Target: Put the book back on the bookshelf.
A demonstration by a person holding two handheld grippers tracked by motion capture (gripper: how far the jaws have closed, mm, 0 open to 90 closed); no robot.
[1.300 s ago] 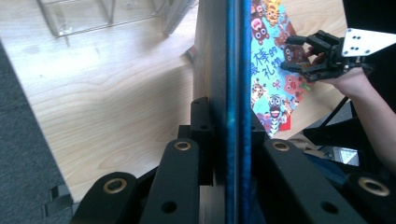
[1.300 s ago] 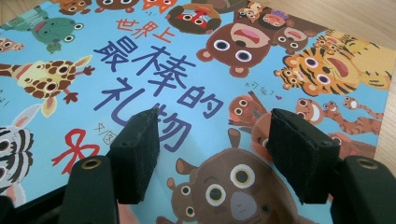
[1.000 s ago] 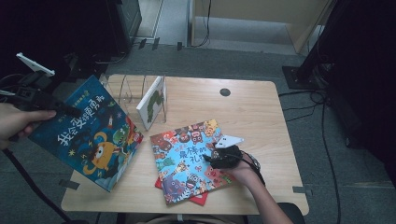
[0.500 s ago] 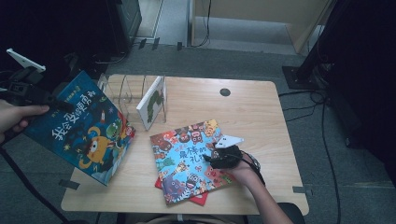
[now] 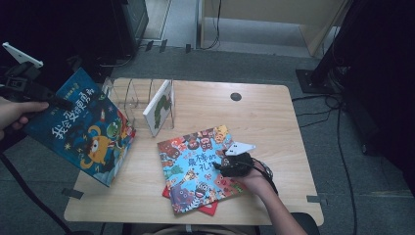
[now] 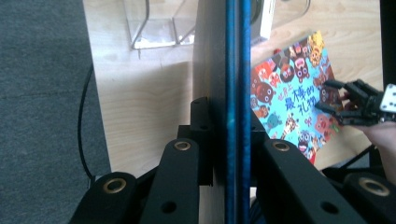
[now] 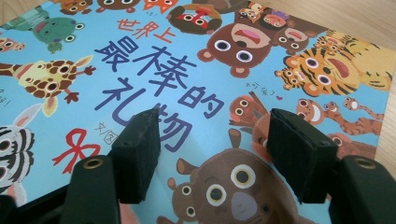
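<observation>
My left gripper [image 5: 59, 101] is shut on a dark blue picture book [image 5: 85, 129], held tilted in the air over the table's left edge. In the left gripper view the book's edge [image 6: 236, 70] runs straight up between the jaws of my left gripper [image 6: 231, 137]. My right gripper [image 5: 219, 164] rests over a light blue animal book [image 5: 193, 171] lying flat near the front. Seen close, my right gripper [image 7: 215, 140] is open; its jaws have just been closing slightly, with nothing between them and the cover [image 7: 187, 56] beneath.
A clear wire rack [image 5: 129, 98] at the table's back left holds an upright white book [image 5: 160, 106]. A red book [image 5: 209, 209] peeks from under the light blue one. The wooden table [image 5: 264, 122] has a round hole [image 5: 236, 96]. Cables run over the floor at right.
The left gripper has carried the dark blue book a little to the left and slightly up, farther off the table's left edge. The right hand stays where it was.
</observation>
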